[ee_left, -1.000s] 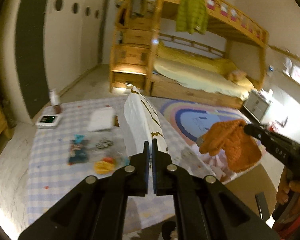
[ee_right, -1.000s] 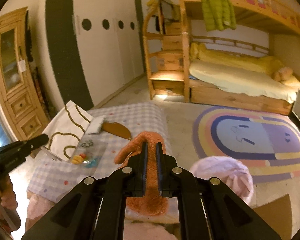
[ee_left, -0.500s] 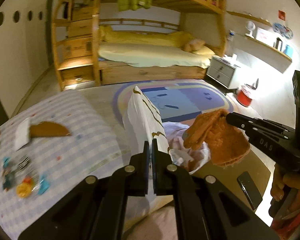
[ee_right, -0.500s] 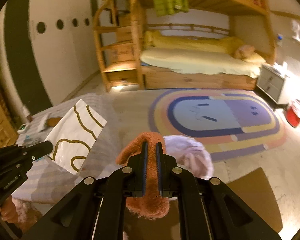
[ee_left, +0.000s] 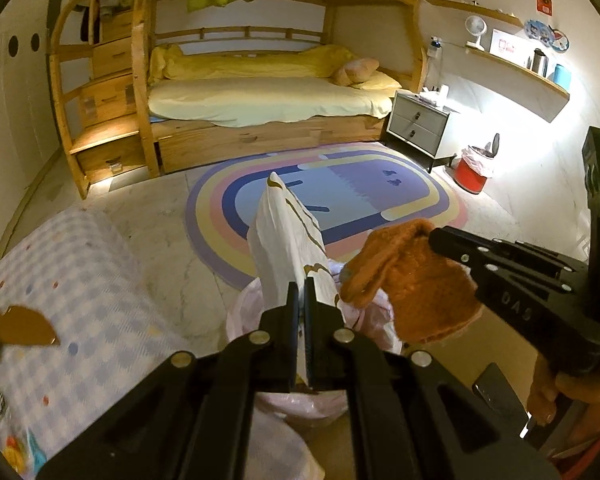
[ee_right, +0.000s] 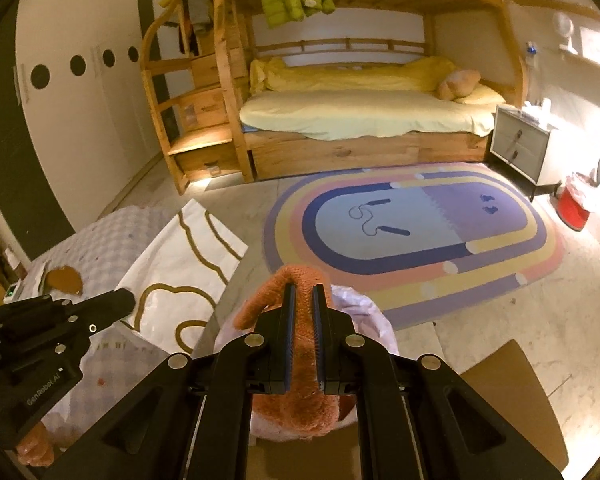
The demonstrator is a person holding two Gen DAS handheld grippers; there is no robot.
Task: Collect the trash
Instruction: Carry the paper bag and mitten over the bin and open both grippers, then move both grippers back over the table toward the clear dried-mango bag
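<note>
**Both pieces of trash are hanging over the lined bin**

In the left wrist view, at the left edge, you are leaving a brown scrap (ee_left: 20, 326) lying on the checked counter (ee_left: 100, 280), with bright wrappers (ee_left: 18, 454) in the lower left corner; in my judgement that is trash not yet collected. At the centre, your left hand-held gripper (ee_left: 301, 334) is clamping the white paper bag (ee_left: 286, 240) between jaws pressed together, and the bag is sticking up and away from you. Just below it, the pink-lined bin (ee_left: 252, 308) is showing, so you seem to be holding the bag there to drop it in. To the right, your right hand-held gripper (ee_left: 436, 236) is carrying the orange knitted cloth (ee_left: 420, 292) beside the bag, and your hand (ee_left: 568, 392) is gripping its handle at the lower right.

The right wrist view is showing what the first hides: on its left, the bag's flat face (ee_right: 180, 264) with looping brown lines, and the left hand-held gripper (ee_right: 120, 304) from the side. At the centre, the right gripper's jaws (ee_right: 303, 332) are standing slightly apart yet nipping the cloth (ee_right: 300, 400), having just eased open a little. The cloth is hanging over the bin liner (ee_right: 364, 312), likely ready for release. Only the left wrist view is showing the cloth's full drape.
</note>
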